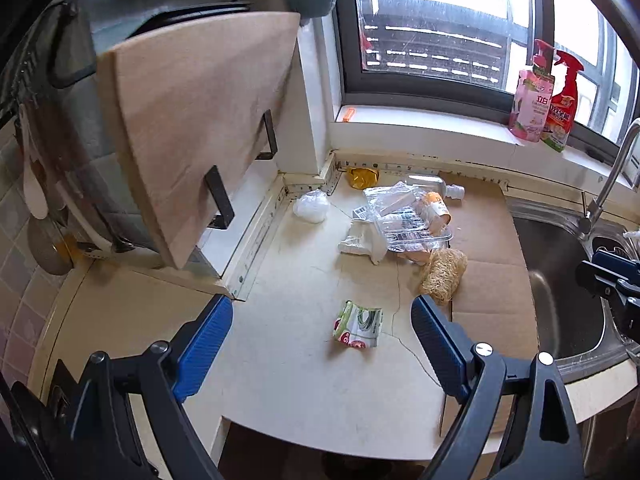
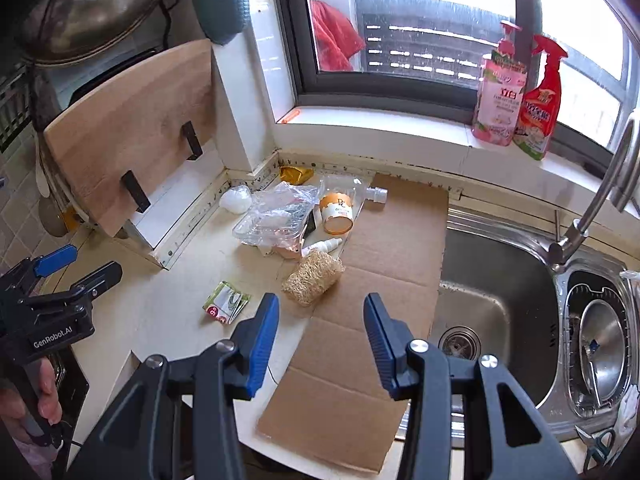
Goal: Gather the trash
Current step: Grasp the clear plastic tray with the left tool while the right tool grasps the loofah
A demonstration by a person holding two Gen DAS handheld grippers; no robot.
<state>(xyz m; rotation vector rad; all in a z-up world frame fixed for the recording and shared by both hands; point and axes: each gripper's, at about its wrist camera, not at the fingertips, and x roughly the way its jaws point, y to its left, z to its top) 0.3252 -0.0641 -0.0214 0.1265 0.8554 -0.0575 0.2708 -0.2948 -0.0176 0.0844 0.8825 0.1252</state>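
Observation:
A crumpled green and pink wrapper (image 1: 357, 324) lies on the cream counter, also in the right wrist view (image 2: 226, 302). Behind it sits a pile: clear plastic tray (image 1: 404, 224) (image 2: 272, 220), orange-labelled cup (image 2: 337, 213), clear bottle (image 1: 436, 188) (image 2: 360, 194), white wad (image 1: 311, 207) (image 2: 236, 199), yellow packet (image 1: 362, 176) (image 2: 295, 174), loofah (image 1: 443, 276) (image 2: 313, 277). My left gripper (image 1: 322, 320) is open and empty, just in front of the wrapper. My right gripper (image 2: 321, 312) is open and empty above the cardboard sheet (image 2: 360, 320).
A wooden cutting board (image 1: 192, 128) leans on a rack at the left. A steel sink (image 2: 492, 292) with tap (image 2: 592, 208) lies to the right. Two detergent bottles (image 2: 516, 92) stand on the windowsill. The left gripper also shows in the right wrist view (image 2: 76, 268).

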